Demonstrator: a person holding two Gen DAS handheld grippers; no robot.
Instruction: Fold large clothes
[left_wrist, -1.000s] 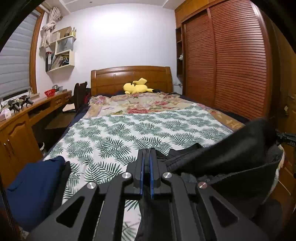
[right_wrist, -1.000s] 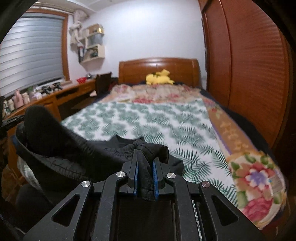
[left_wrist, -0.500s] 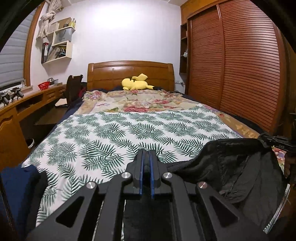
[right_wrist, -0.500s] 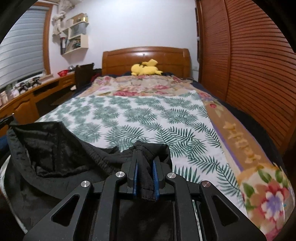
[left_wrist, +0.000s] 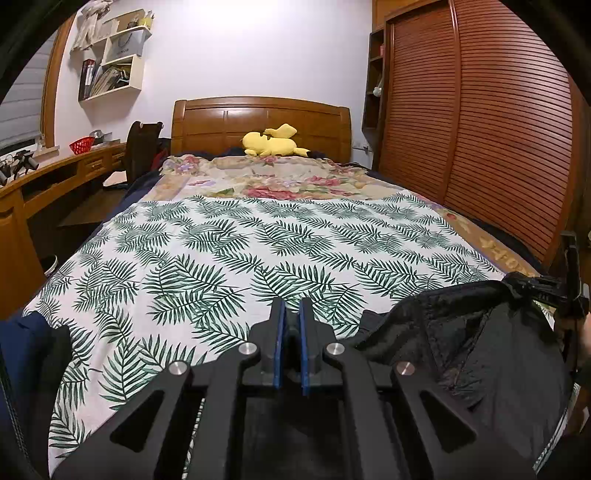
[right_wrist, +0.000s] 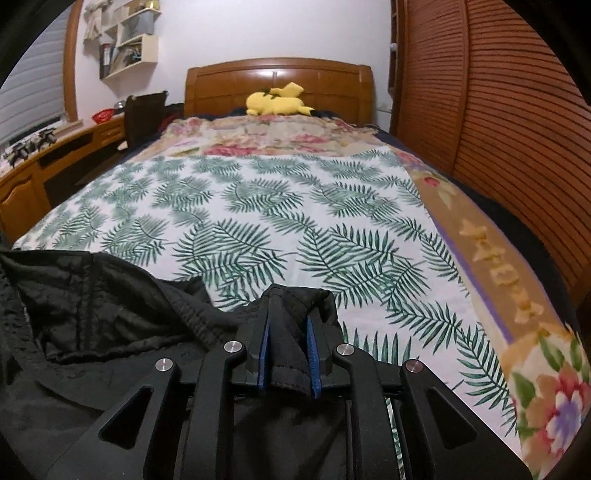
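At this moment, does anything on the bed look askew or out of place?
Only the black garment: it lies bunched and creased at the near edge of the leaf-print sheet, not yet spread flat. The yellow plush toy lies by the headboard. Nothing looks spilled or damaged.

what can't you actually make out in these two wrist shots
- Left wrist view: most of the black garment is cut off by the lower edge and hidden behind the left gripper.
- Right wrist view: the garment's left part runs past the frame edge; the right gripper, jaws opening, has cloth between them.
- Shelf contents: too small to read.
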